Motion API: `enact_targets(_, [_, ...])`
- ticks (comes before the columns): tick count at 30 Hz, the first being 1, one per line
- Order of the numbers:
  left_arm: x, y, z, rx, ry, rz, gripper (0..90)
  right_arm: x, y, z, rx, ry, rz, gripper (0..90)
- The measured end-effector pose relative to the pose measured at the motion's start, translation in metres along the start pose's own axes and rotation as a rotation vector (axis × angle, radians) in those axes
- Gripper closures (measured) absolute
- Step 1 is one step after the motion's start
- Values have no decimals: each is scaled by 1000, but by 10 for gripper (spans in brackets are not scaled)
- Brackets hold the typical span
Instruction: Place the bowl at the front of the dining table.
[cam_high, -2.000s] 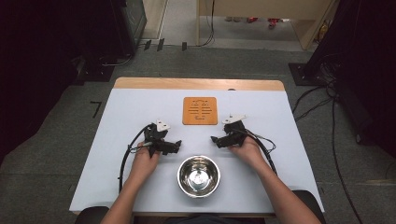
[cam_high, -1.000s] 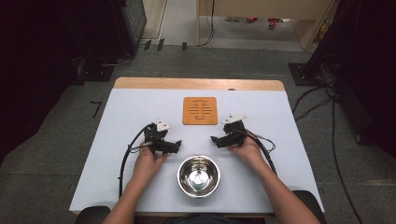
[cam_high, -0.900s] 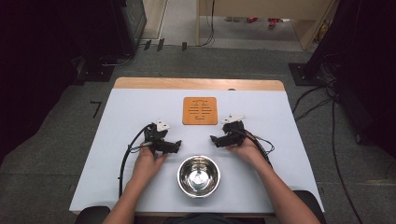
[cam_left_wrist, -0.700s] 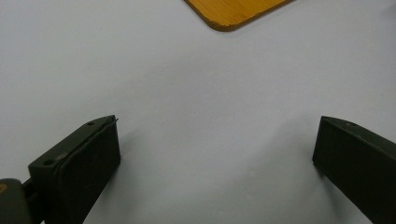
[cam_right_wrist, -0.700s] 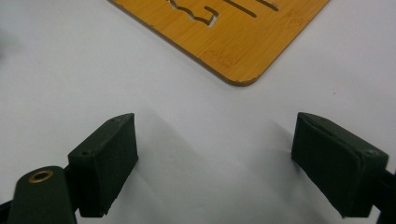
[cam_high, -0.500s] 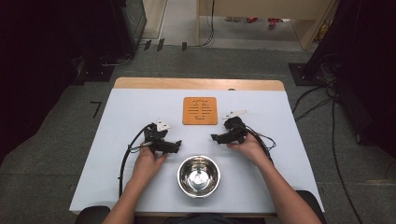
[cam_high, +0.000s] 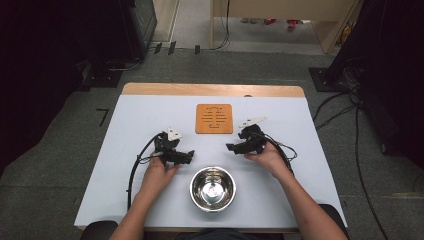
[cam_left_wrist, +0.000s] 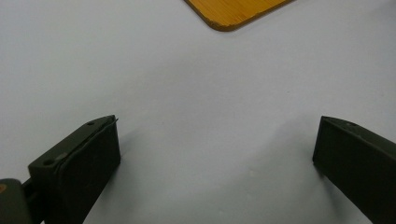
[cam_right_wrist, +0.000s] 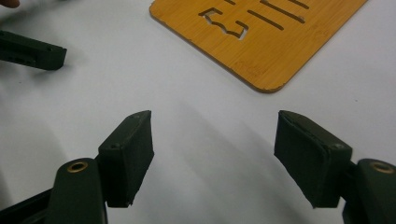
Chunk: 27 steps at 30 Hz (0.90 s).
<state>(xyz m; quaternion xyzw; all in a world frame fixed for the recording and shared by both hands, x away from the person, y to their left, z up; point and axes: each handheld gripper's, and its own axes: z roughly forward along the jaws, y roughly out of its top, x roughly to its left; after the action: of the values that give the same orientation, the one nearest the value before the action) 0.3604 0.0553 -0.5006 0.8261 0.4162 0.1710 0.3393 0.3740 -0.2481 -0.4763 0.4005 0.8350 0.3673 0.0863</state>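
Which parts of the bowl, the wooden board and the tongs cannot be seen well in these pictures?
- Board: in the left gripper view the top edge cuts it to one corner; in the right gripper view the top and right edges cut off much of it.
- Bowl: high view; glare hides whether something small lies inside.
- Left tongs, right tongs: high view; too small to judge the gap. The gripper views show both open, nothing between.
- Board's cut-out pattern: high view, too small to read.

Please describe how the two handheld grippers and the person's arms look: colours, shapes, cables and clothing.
Both the left gripper and the right gripper are black, each with a pale three-cornered plate on top and a black cable trailing back along the forearm. Each has two blocky black jaws with flat pads; brass-coloured rivets show at the right gripper's jaw joints in the right gripper view. The forearms are bare, no sleeves or gloves visible.
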Motion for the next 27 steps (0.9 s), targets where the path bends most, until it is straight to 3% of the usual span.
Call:
enact_targets(8, [0, 0, 0, 0, 0, -1, 5, 6, 2, -5, 19, -8, -7, 313])
enact_targets(18, [0, 0, 0, -1, -1, -2, 5, 14, 6, -16, -1, -2, -26, 362])
enact_targets(27, [0, 0, 0, -2, -1, -2, 5, 21, 12, -22, -2, 46, -40, 359])
